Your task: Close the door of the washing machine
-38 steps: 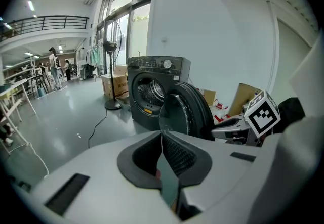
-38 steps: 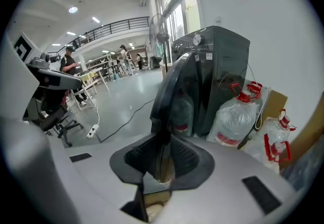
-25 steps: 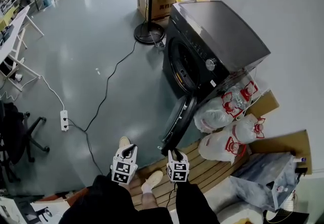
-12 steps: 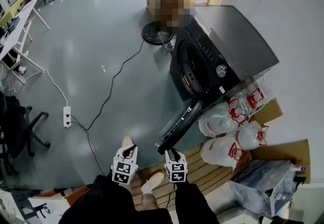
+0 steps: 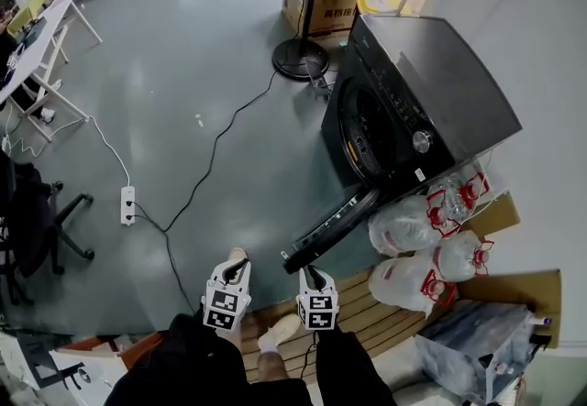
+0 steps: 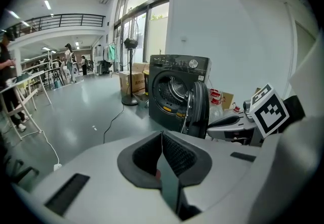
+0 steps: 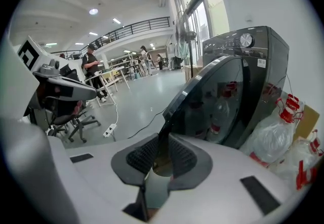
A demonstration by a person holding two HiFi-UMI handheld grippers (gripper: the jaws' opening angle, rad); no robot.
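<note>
The dark front-loading washing machine (image 5: 431, 93) stands at the right with its round door (image 5: 335, 223) swung wide open towards me. My right gripper (image 5: 310, 274) sits just short of the door's free edge. In the right gripper view the door (image 7: 212, 101) fills the middle, and its edge runs down into the mouth of my right gripper (image 7: 163, 139). Those jaws are closing, with a narrow gap still between the pads. My left gripper (image 5: 235, 268) hangs to the left over the floor. Its pads (image 6: 162, 134) meet on nothing, and it faces the machine (image 6: 177, 74).
White plastic bags (image 5: 413, 221) lie beside the machine, over a wooden slat platform (image 5: 367, 303). A pedestal fan (image 5: 303, 47) and cardboard boxes (image 5: 326, 5) stand behind it. A black cable (image 5: 211, 166) and a power strip (image 5: 128, 205) lie on the grey floor. An office chair (image 5: 37, 221) is at left.
The machine and its door have slid rightwards in the head view as I moved along the floor. Both grippers have kept their places at the bottom of the picture, near the door's free edge.
</note>
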